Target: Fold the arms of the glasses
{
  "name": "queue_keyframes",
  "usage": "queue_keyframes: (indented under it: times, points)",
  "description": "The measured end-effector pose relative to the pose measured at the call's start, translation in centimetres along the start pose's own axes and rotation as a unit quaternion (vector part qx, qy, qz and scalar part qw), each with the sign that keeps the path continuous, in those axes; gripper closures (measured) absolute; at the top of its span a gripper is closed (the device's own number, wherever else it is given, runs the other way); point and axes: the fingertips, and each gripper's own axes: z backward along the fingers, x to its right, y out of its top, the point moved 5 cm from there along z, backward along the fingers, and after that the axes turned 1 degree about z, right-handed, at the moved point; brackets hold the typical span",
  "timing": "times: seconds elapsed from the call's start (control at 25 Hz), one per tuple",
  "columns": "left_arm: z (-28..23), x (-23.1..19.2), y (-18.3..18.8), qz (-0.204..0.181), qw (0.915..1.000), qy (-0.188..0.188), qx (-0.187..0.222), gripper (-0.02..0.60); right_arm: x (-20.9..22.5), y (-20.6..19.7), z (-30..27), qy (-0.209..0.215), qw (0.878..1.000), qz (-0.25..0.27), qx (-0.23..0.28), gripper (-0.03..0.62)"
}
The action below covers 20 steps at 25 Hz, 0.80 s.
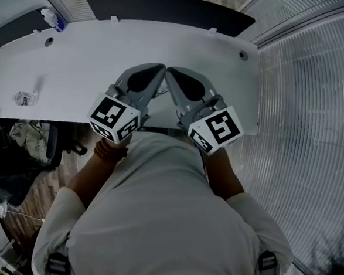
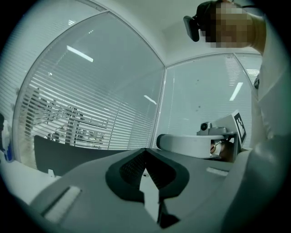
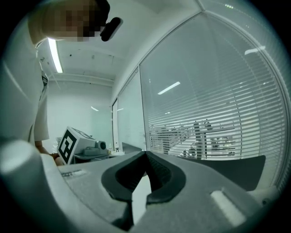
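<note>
Head view has us holding both tools up in front of the chest, over the near edge of the white bench, with their tips almost meeting. The left tool has its jaws together and nothing between them; the left gripper view shows only window blinds beyond. The right tool is likewise closed and empty. We take the small clear thing near the bench's left end to be the glasses, though it is too small to be sure. It lies well apart from both tools. A white bottle stands at the far left corner.
</note>
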Motion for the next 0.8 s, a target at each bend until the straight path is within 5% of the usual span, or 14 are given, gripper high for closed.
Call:
queue_keyframes:
  times: [0.8]
  points:
    - [0.1, 0.04, -0.17, -0.004, 0.9999, 0.007, -0.006, 0.578, 0.75, -0.63, -0.15, -0.011, 1.0, -0.02, -0.002, 0.594]
